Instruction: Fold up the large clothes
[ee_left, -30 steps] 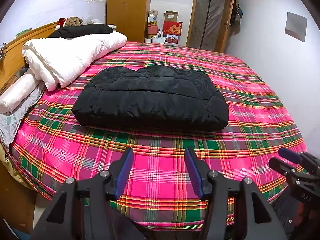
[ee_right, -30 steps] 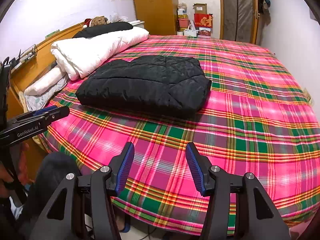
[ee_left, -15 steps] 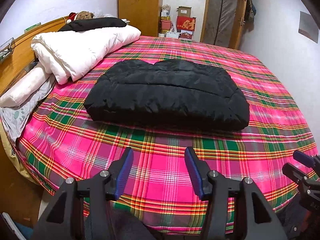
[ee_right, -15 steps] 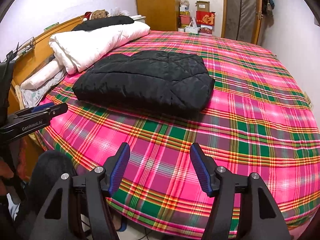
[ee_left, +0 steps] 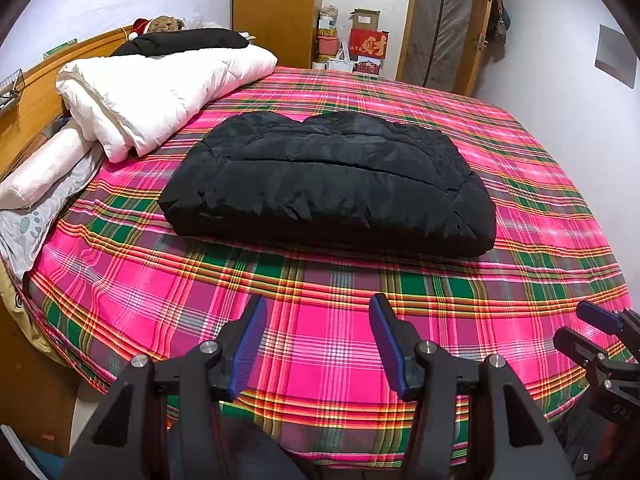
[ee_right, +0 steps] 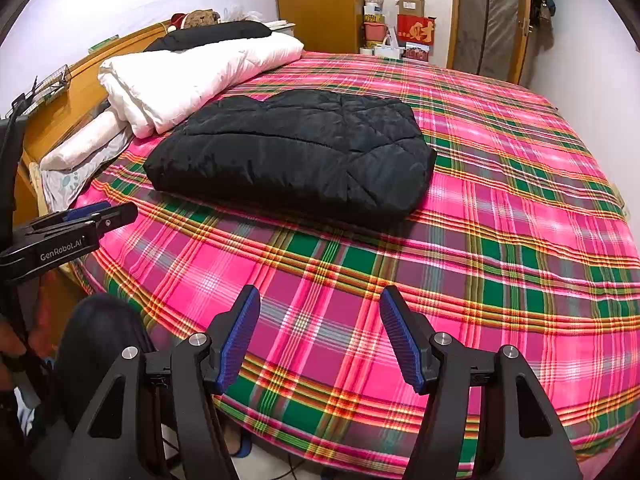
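Black padded jacket (ee_left: 328,184) lies folded into a thick, roughly rectangular bundle on the bed (ee_left: 320,320), approx centre of frame in the left wrist view, centre-left and a bit higher in the right wrist view (ee_right: 292,152). Fabric is shiny w/ quilted stitch lines; diamond-like seams show on its right part in the right wrist view. One long crease runs across the top from left to right. Near edge is puffy and wrinkled, far edge wavy w/ a dip in the middle. Corners rounded, right end bulges. It rests flat on the pink/green plaid sheet, nothing on top of it.

Left tool (ee_left: 318,340), bottom centre of its own view: blue pads apart, only sheet between them, gripping nothing, well short of the jacket. In the right wrist view it pokes in at mid-left (ee_right: 84,224).

Right tool (ee_right: 320,334), bottom centre of its view: also spread, empty, over the near part of the bed. It shows at the lower right edge of the left wrist view (ee_left: 588,328).

White duvet (ee_left: 160,92) is rolled up at upper left, just beside the jacket's far-left corner; can't tell if they touch. A black pillow (ee_left: 184,40) sits behind it. Wardrobe (ee_left: 276,12) and boxes (ee_left: 368,40) at top centre, door (ee_left: 444,28) at upper right.
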Motion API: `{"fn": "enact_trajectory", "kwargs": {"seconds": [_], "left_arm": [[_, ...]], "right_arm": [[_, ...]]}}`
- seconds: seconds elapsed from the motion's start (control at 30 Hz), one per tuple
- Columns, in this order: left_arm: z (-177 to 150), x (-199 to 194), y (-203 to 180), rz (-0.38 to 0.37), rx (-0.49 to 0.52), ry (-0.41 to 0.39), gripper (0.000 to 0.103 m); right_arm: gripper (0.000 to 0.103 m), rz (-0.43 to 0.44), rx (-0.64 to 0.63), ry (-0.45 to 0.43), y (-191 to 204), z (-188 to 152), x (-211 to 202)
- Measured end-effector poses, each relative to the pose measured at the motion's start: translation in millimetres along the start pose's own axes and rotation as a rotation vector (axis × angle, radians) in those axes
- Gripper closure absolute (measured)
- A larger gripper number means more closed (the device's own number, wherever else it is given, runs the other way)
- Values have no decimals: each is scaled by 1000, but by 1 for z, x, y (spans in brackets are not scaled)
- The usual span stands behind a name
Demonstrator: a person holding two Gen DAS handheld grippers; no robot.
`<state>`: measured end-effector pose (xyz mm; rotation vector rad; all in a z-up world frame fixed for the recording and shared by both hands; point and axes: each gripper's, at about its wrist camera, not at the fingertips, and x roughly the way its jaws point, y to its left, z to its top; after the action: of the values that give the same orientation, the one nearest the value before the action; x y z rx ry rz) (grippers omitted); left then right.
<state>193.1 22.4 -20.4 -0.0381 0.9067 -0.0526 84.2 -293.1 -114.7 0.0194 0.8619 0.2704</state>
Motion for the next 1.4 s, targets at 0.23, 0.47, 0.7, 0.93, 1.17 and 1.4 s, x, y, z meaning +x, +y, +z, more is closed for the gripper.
{"fn": "enact_trajectory", "kwargs": {"seconds": [0.23,0.47,0.7,0.93,1.17,1.4], "left_arm": [[0,1,-1,1,8,2,48],[0,1,0,0,7,1,48],[1,1,1,-1,0,-3,48],[1,1,-1,1,0,-2,48],[1,2,0,-6,-10,3,48],[2,0,-1,0,-14,0,48]], "right_arm": [[40,4,1,12,2,0,3],[40,4,7,20,0,0,6],[40,5,9,25,0,0,7],[40,7,9,31,-2,0,9],[40,7,10,31,-1,0,9],[40,8,10,31,-2,0,9]]}}
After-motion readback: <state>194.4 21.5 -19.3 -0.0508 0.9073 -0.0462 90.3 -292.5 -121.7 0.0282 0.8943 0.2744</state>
